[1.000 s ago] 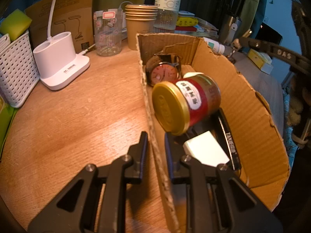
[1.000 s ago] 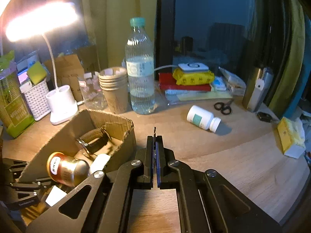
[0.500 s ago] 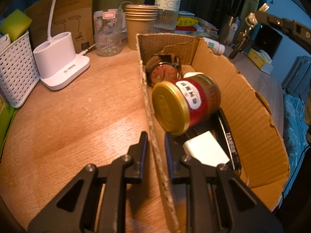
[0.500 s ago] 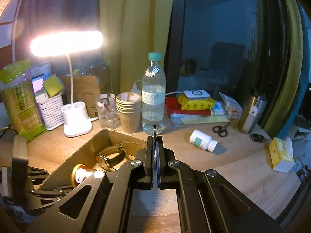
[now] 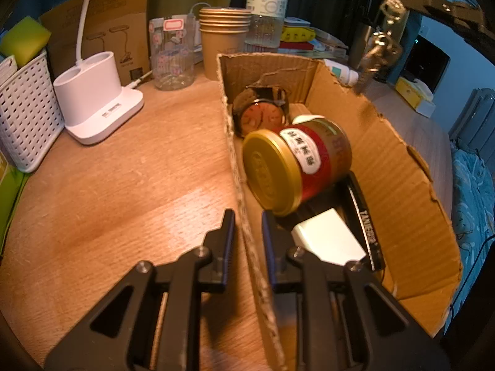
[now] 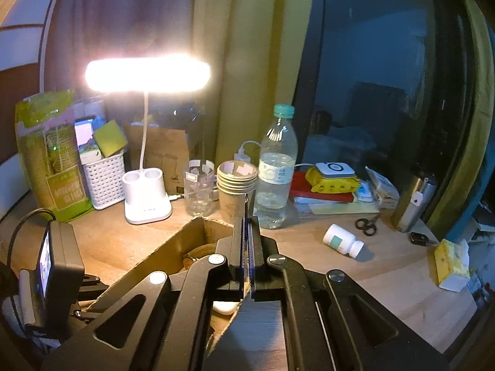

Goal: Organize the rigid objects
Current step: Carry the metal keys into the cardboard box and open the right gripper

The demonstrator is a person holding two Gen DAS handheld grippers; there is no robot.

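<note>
My left gripper (image 5: 247, 235) is shut on the left wall of the open cardboard box (image 5: 389, 167), one finger outside and one inside. In the box lie a gold-lidded jar (image 5: 294, 167) on its side, a wristwatch (image 5: 263, 114), a white block (image 5: 328, 241) and a flat black item (image 5: 365, 216). My right gripper (image 6: 246, 219) is shut on a bunch of keys; only a thin metal blade (image 6: 246, 204) shows between its fingers. From the left wrist view the keys (image 5: 382, 43) dangle above the box's far right corner. A white pill bottle (image 6: 342, 241) lies on the desk.
On the wooden desk behind the box stand a lit lamp's white base (image 5: 96, 108), a white basket (image 5: 24, 114), a glass (image 5: 171, 61), stacked paper cups (image 5: 224, 40) and a water bottle (image 6: 277, 170). Scissors (image 6: 366, 225), a car key (image 6: 419, 238) and a tissue pack (image 6: 451, 262) lie right.
My right gripper has risen with the keys and pulled back, so the box now sits lower in its view. The left gripper has kept still on the box wall.
</note>
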